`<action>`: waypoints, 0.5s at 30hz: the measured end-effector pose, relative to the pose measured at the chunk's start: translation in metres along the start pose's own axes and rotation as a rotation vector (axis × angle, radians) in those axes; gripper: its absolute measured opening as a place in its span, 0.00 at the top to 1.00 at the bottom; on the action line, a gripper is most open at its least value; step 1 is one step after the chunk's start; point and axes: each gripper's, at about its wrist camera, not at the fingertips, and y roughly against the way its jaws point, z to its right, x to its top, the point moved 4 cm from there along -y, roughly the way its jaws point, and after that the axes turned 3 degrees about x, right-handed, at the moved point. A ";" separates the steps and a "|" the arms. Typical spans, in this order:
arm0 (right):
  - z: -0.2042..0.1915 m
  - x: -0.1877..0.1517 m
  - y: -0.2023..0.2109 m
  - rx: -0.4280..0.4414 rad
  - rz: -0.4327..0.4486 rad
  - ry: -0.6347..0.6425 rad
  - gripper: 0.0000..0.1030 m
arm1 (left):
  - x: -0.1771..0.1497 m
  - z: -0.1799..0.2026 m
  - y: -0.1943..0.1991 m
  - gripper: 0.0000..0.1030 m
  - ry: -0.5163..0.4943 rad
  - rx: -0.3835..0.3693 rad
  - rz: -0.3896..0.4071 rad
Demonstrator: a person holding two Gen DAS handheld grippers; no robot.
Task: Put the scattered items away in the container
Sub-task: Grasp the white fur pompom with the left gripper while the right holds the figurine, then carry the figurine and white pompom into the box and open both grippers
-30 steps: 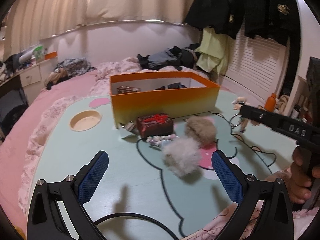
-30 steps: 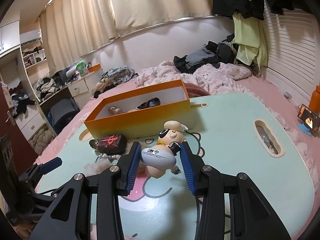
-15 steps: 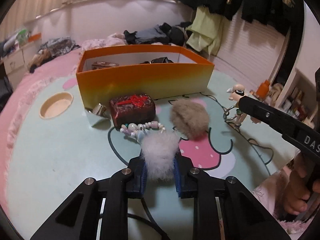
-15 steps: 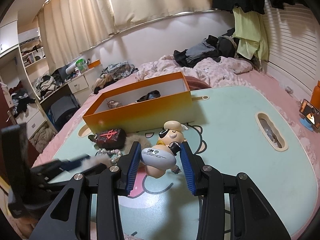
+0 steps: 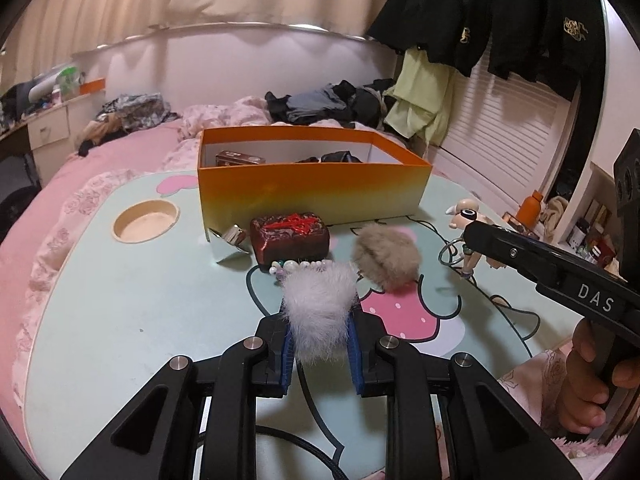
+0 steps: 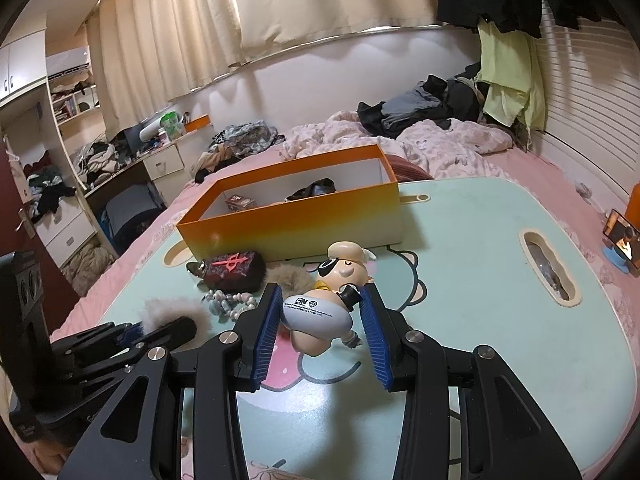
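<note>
White fur pompom [image 5: 318,322] sits squeezed between the blue pads of the left gripper [image 5: 320,344], its fluff bulging out above and in front of the fingertips. The left gripper is clenched on it, over the mint-green table [image 5: 132,308]. Just beyond the pompom lie a string of pale beads [image 5: 300,267], a dark red pouch [image 5: 289,235] and a tan fur pompom [image 5: 387,258], all near the front wall of the orange box [image 5: 314,192]. A small shiny metal piece [image 5: 233,237] rests beside the pouch on its left. Inside the box a small printed carton [image 5: 239,159] and something black [image 5: 334,157] are visible.

The right gripper [image 6: 320,334] grasps a cartoon figurine [image 6: 326,300] between its blue pads, the pale blue base toward the camera and the head with a dark eye patch pointing toward the box. Whether the figurine touches the table I cannot tell. The box stands close ahead of both grippers.
</note>
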 end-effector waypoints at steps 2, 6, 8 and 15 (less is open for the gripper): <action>-0.001 0.000 0.000 -0.001 -0.002 0.000 0.59 | 0.000 -0.001 0.000 0.80 0.003 0.001 -0.002; -0.001 -0.001 0.001 0.001 -0.007 -0.002 0.59 | 0.000 -0.001 0.000 0.80 0.004 0.001 -0.002; -0.001 0.000 0.001 0.001 -0.007 -0.002 0.59 | 0.000 -0.001 0.001 0.80 0.004 0.002 -0.001; -0.002 0.000 0.001 0.001 -0.008 -0.001 0.59 | 0.001 -0.004 0.002 0.80 0.005 0.001 0.007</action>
